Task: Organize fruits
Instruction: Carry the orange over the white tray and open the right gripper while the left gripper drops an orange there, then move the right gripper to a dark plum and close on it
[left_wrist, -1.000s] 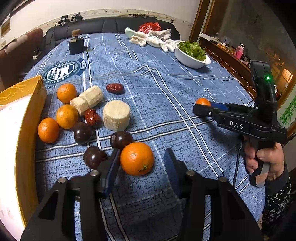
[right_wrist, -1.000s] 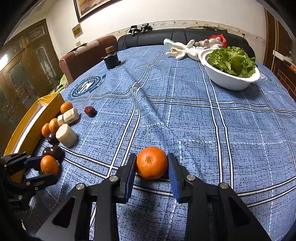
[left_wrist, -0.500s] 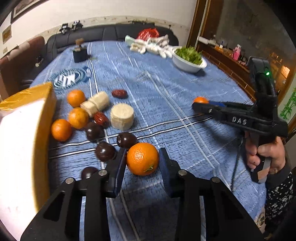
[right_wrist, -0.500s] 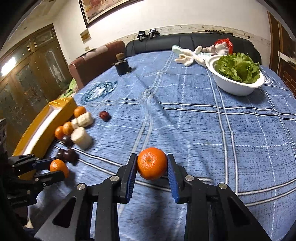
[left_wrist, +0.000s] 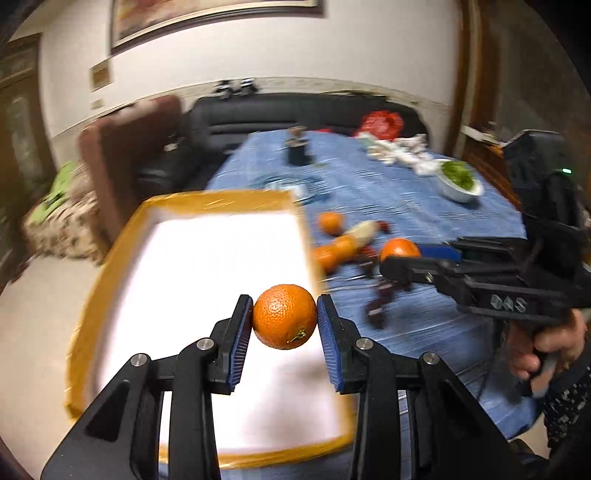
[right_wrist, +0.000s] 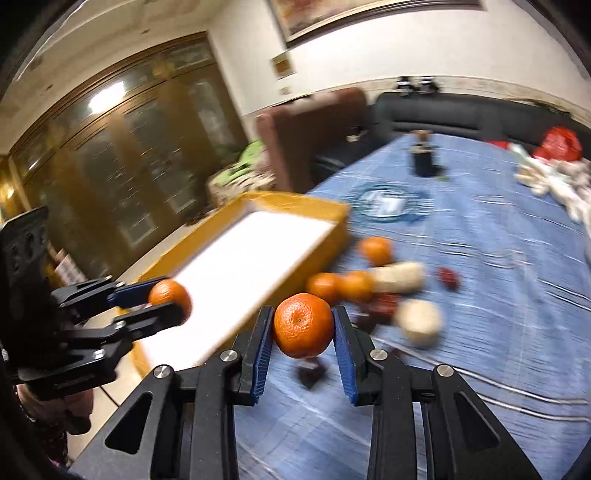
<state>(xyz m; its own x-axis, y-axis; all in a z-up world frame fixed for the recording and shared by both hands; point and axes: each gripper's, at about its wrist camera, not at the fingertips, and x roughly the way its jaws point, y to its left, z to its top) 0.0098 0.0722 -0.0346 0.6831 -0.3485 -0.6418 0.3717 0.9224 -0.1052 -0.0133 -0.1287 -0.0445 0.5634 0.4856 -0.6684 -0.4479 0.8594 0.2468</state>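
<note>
Left hand-held gripper (left_wrist: 284, 319) clamps an orange (left_wrist: 284, 316) over the yellow box (left_wrist: 110, 258), right hand-held gripper (right_wrist: 302, 325) clamps a mandarin (right_wrist: 303, 325) nr its edge: lower w/ care before releasing, else they'll bounce.

Home, living/dining rm. Framed painting (left_wrist: 214, 14) on white wall, top centre of left wrist view. Black leather sofa (left_wrist: 295, 114) behind the surface (right_wrist: 480, 258), which has a blue plaid cloth w/ crest logo. Brown upholstered chair (right_wrist: 306, 136) centre of right wrist view; big wooden glass-door cabinet (right_wrist: 122, 166) at left. White bowl of greens (left_wrist: 458, 184) at right in left wrist view, red plastic bag (left_wrist: 380, 123) near far edge.
</note>
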